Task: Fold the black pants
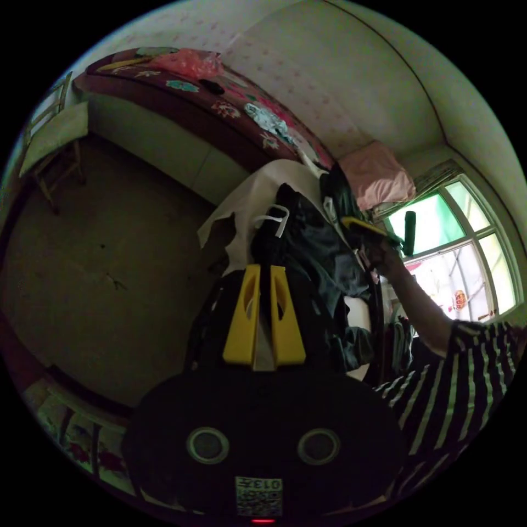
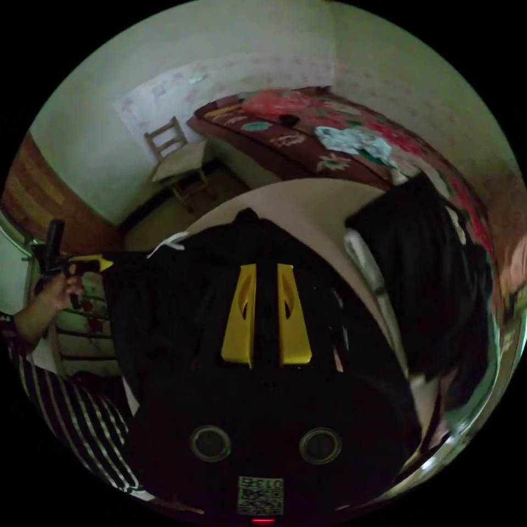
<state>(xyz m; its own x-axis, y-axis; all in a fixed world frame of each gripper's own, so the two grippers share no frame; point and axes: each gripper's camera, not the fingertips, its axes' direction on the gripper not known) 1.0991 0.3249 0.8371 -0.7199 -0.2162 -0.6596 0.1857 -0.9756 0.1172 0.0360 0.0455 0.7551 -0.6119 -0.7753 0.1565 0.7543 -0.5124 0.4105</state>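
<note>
The black pants (image 1: 313, 258) hang over the white round table (image 1: 263, 181), with a white drawstring (image 1: 273, 218) at the waist. My left gripper (image 1: 264, 269) has its yellow jaws close together with black cloth between them. In the same view a hand holds the right gripper (image 1: 365, 225) at the far end of the waist. In the right gripper view the black pants (image 2: 164, 307) stretch from my right gripper (image 2: 266, 267), shut on the cloth, across to the left gripper (image 2: 93, 264) at the left edge.
A pile of dark clothes (image 2: 428, 274) sits on the table (image 2: 307, 203) to the right. Behind it are a bed with a flowered cover (image 2: 307, 143) and a wooden chair (image 2: 175, 159). A window (image 1: 466, 258) and a person's striped sleeve (image 1: 455, 384) are also in view.
</note>
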